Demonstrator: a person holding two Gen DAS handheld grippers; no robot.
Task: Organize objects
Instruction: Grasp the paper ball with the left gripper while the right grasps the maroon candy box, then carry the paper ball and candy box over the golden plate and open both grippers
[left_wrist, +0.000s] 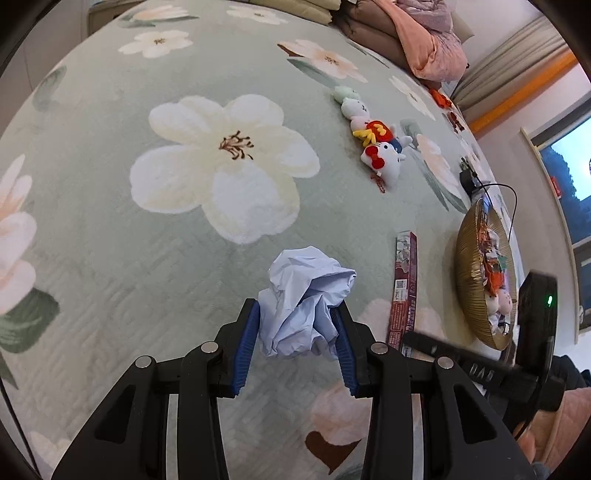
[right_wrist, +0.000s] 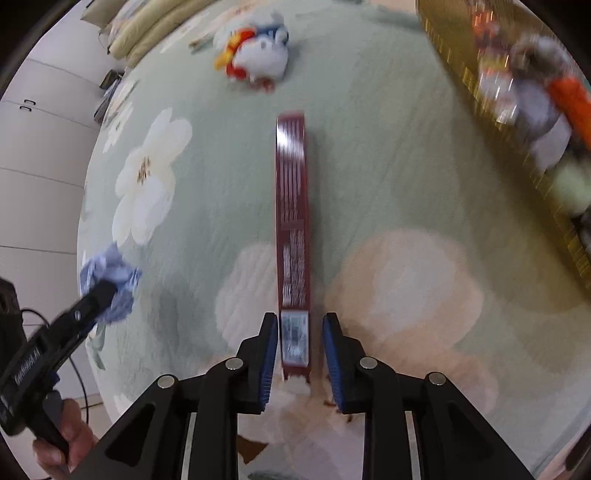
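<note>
My left gripper (left_wrist: 297, 317) is shut on a crumpled ball of pale blue paper (left_wrist: 303, 295) over the flowered green bedspread (left_wrist: 184, 258). The paper also shows in the right wrist view (right_wrist: 110, 280), held in the left gripper (right_wrist: 107, 291). My right gripper (right_wrist: 300, 332) is open, with its jaws on either side of the near end of a long dark red box (right_wrist: 291, 221) that lies flat; the pads stand apart from the box. The box also shows in the left wrist view (left_wrist: 404, 284), with the right gripper (left_wrist: 461, 354) beside it.
Small plush toys (left_wrist: 376, 140) lie further up the bed; they show in the right wrist view (right_wrist: 258, 51) as well. A gold bowl (left_wrist: 476, 280) full of toys stands at the right; it shows in the right wrist view (right_wrist: 517, 110) too. Folded bedding (left_wrist: 406, 33) is at the far end.
</note>
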